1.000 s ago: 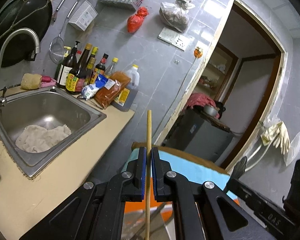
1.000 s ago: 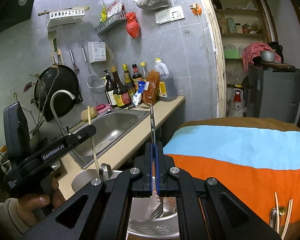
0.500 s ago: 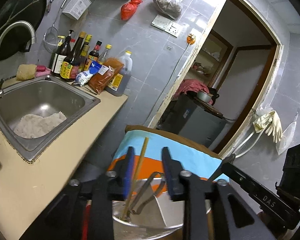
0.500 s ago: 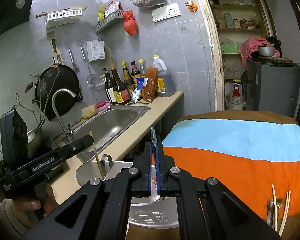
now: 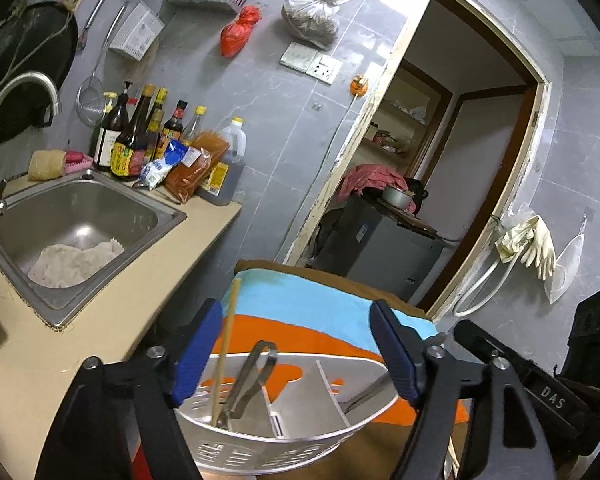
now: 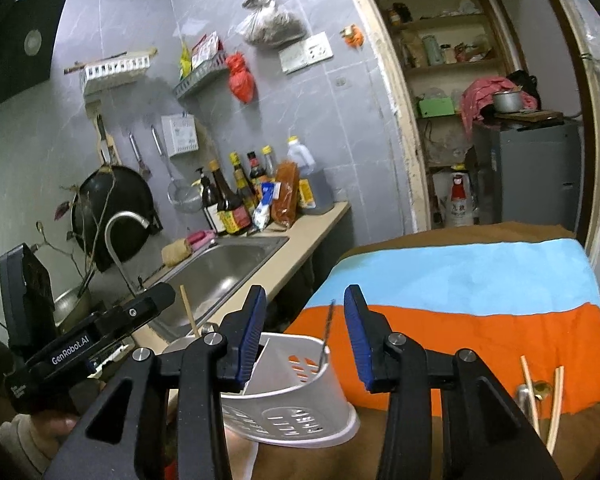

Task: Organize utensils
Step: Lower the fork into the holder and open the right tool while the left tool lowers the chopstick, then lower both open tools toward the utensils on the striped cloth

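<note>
This is a small home kitchen. A steel sink (image 5: 80, 216) with a curved tap (image 5: 16, 92) is set into a beige counter (image 5: 60, 344) against a grey tiled wall (image 5: 268, 128). Sauce bottles (image 5: 140, 136) and an oil jug (image 5: 230, 160) crowd the counter's back edge behind the sink. A black wok (image 6: 112, 212), a strainer (image 6: 184, 196) and ladles hang on the wall, with a small wire shelf (image 6: 200, 76) and knotted bags above. Through a doorway (image 6: 480, 100) stand pantry shelves (image 6: 440, 64) and a pot (image 6: 506, 100) on a grey cabinet.
</note>
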Demonstrator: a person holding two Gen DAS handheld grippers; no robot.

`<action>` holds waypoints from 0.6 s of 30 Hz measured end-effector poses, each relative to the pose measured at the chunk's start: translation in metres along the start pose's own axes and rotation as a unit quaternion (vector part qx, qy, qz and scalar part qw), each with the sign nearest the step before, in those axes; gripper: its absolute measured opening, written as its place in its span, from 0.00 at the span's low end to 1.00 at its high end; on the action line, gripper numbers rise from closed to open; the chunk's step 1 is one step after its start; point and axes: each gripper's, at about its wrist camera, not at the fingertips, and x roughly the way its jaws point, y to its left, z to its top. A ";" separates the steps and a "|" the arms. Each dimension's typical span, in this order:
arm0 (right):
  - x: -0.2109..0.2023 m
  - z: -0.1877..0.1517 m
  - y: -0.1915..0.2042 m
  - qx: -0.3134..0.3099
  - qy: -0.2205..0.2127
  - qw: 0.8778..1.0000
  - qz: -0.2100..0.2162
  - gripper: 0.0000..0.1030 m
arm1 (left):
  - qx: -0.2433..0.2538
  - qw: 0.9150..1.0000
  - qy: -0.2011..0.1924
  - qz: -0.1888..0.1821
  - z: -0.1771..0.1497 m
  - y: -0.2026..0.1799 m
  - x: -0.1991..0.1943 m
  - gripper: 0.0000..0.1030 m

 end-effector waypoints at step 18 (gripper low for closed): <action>-0.101 0.024 -0.078 0.028 -0.091 0.990 -0.101 0.99 | 0.093 0.994 -0.050 -0.007 -0.014 -0.110 -0.020 0.99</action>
